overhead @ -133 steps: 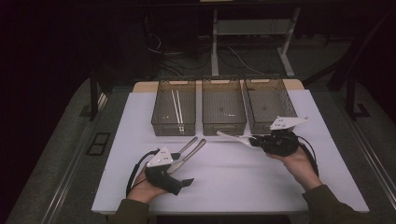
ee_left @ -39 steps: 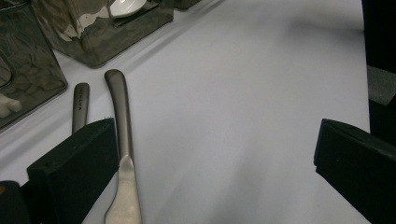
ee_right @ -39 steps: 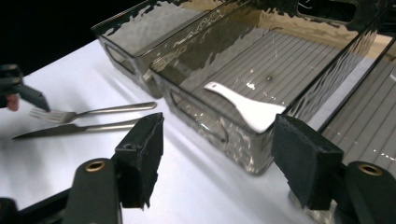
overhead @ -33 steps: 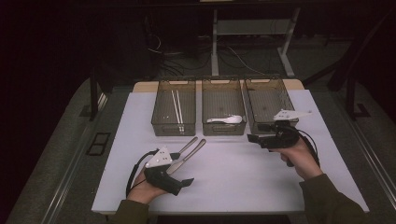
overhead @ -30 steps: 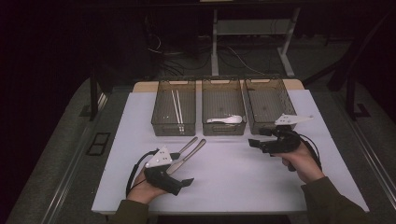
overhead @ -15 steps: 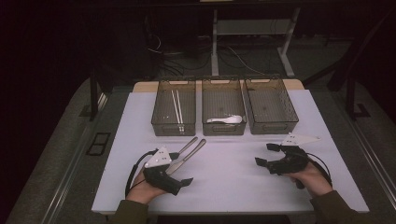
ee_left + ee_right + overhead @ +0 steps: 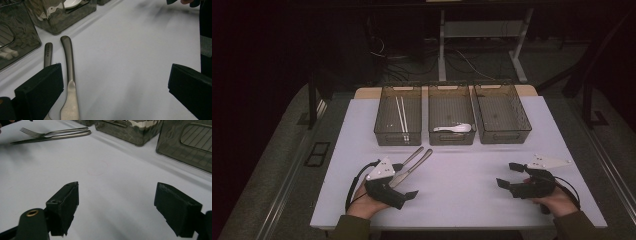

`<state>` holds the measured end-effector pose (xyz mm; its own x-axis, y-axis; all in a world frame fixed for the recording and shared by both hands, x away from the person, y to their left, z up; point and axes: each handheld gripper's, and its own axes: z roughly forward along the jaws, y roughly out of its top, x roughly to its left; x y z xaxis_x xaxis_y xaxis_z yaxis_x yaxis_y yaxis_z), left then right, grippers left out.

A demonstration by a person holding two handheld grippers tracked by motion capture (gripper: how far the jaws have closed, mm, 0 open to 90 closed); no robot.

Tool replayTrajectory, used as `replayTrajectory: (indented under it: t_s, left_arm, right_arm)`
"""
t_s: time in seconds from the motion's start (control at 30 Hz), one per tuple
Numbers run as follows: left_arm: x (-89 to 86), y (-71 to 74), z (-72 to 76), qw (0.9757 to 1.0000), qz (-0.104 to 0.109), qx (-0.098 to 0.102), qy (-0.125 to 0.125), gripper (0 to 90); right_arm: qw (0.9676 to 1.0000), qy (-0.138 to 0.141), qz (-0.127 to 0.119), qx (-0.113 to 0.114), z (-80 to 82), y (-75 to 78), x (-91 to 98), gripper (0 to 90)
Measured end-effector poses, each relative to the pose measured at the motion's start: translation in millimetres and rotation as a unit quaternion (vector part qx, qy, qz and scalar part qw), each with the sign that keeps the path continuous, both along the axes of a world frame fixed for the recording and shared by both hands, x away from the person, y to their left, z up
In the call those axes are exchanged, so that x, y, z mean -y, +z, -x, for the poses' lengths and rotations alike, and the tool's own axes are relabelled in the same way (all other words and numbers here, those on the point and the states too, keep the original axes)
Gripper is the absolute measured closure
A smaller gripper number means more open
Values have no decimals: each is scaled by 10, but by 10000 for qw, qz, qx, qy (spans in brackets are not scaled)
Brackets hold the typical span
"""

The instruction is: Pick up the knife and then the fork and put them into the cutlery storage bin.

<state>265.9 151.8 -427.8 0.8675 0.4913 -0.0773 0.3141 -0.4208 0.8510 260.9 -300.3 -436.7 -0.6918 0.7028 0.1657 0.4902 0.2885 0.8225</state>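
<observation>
Right gripper (image 7: 509,175): jaws just been opening, now spread wide, nothing between them. Sits low at the near right edge of the table (image 7: 472,200), pulled back from the bins since a second ago. Carries no spoon any more; white spoon (image 7: 454,128) now lies inside the middle bin (image 7: 452,141), so that item reads as sorted. Chopsticks (image 7: 401,112) in the left bin (image 7: 398,141); right bin (image 7: 504,136) looks bare.

Left gripper (image 7: 406,181): unmoved at the near left, jaws apart, gripping nothing.

Remaining to sort, by judgement: knife (image 7: 417,164) and fork (image 7: 412,156), side by side on the sheet, handles angled toward the bins. Seen from the left gripper view, knife (image 7: 71,82) passes just inside the left-hand jaw, fork handle (image 7: 48,53) behind that jaw; contact cannot be told. Well apart from the right gripper, across open sheet. Left gripper better placed for the next pick.
</observation>
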Motion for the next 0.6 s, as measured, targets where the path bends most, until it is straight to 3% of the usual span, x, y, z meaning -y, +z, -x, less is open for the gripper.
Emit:
replayTrajectory:
  t_s: [0.17, 0.6]
  left_arm:
    - [7, 19, -15, 9998, -97, -1, 164, 1]
    - [-107, 100, -97, 9979, -251, 2, 601, 232]
  right_arm:
    - [10000, 54, 68, -14, 45, -22, 10, 199]
    - [9998, 118, 174, 48, 47, -20, -21, 199]
